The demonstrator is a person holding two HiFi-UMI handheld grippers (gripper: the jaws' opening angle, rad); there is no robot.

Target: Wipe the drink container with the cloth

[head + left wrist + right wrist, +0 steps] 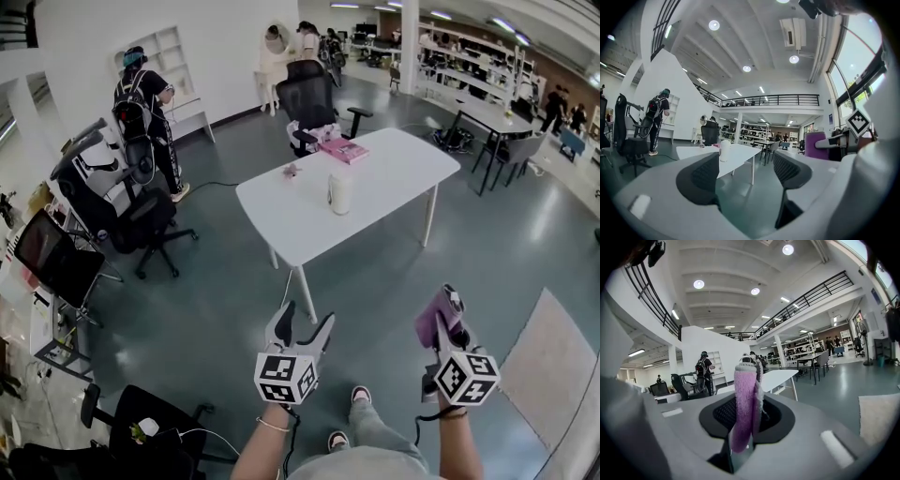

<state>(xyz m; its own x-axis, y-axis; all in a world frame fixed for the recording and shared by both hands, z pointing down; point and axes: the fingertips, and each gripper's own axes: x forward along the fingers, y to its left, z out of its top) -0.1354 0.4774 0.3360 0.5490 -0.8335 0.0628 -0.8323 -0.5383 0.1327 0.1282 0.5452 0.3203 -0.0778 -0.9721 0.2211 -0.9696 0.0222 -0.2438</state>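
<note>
A white drink container (339, 192) stands upright on the white table (394, 173), well ahead of both grippers; it also shows small in the left gripper view (724, 150). My right gripper (448, 309) is shut on a folded purple cloth (437, 312), which sticks up between its jaws in the right gripper view (745, 404). My left gripper (302, 327) is open with nothing between its fingers (704, 177). Both grippers hang over the floor, short of the table's near corner.
A pink book (344, 150) and a small pink item (292, 171) lie on the table. Black office chairs (131, 220) stand at the left and behind the table (306, 101). A person with a backpack (142, 103) stands far left. A pale rug (548, 361) lies right.
</note>
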